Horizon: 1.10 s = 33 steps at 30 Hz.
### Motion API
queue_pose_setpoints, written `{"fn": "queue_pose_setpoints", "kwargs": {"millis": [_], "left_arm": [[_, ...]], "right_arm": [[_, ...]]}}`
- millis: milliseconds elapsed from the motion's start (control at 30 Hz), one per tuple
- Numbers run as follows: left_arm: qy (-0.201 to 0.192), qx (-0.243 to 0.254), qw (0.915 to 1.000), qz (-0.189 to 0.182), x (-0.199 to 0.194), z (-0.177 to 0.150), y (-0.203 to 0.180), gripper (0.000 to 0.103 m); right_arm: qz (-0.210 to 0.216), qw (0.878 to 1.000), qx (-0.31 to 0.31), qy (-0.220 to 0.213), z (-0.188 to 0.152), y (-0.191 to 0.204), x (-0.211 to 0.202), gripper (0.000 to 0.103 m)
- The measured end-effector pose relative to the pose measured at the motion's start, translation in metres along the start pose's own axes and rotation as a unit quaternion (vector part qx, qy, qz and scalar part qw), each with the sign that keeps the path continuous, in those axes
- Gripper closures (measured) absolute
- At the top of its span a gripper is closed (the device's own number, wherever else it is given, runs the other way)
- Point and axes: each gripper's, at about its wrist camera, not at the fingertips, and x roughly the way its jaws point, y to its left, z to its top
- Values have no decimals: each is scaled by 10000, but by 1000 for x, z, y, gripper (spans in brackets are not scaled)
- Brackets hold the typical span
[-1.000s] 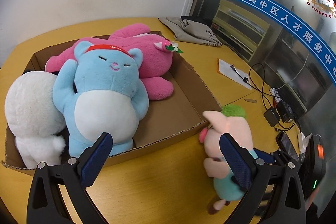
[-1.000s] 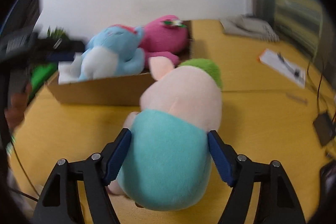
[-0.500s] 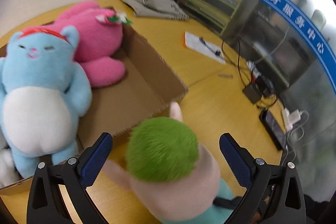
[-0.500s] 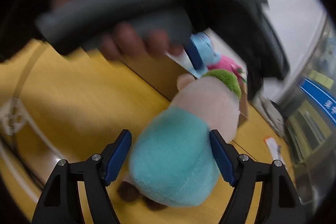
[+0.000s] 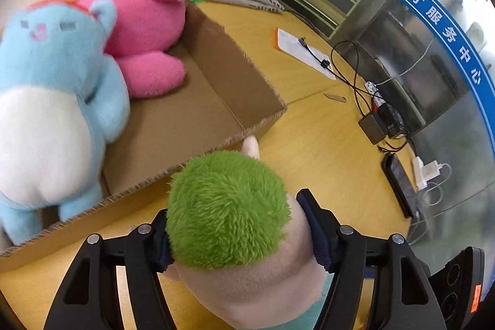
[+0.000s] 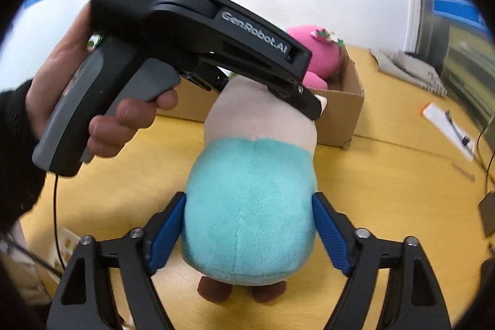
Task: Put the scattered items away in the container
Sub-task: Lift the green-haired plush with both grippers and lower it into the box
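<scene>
Bright green tuft on the pig plush [image 5: 227, 207], pale pink head, teal body [image 6: 250, 206], dark brown feet. Behind it, a sky-blue bear [image 5: 58, 101] with a white belly and red headband, a hot-pink plush [image 5: 145, 30], all in plain brown cardboard box [image 5: 235, 82]. Honey-yellow table [image 5: 312, 150]; black grippers with blue-padded fingers [image 6: 331, 229].

The left wrist view looks steeply down, close over the green-haired plush doll [image 5: 227, 207], toward the brown cardboard box [image 5: 222, 73]. The right wrist view faces the same doll [image 6: 250, 206] from behind, close; both share that box [image 6: 340, 113].
</scene>
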Motion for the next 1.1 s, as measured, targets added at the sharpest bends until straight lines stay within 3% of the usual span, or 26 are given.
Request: {"fn": "queue_pose_setpoints", "kwargs": {"millis": [100,233,433,600,733,900,967,1100], "left_arm": [[-297,215,9993,-54,-25,14,-9,33],[-776,820,9936,-7,-63,55,-27,33],[-1204,1304,9831,442,-72,136,-16,32],[-943,1133,9883,380,-28,185,22,32],[-399,935,9947,131,31,178,46,32],[-265,487,9982,-239,70,166,66,31],[-185,520,9984,-117,76,166,64,31],[-29,419,9991,-59,81,169,63,30]], "right_arm": [[49,9996,127,-256,5,-9,-10,39],[-54,9944,-32,-1057,27,0,-34,39],[-446,9854,-246,-1627,102,-16,-6,39],[-775,9851,-191,-1522,140,-42,52,39],[-937,9909,-115,-959,127,-58,91,39],[-733,9958,213,-515,107,-73,94,37],[-726,9965,171,-378,112,-74,89,37],[-752,9949,208,-646,126,-74,66,37]]}}
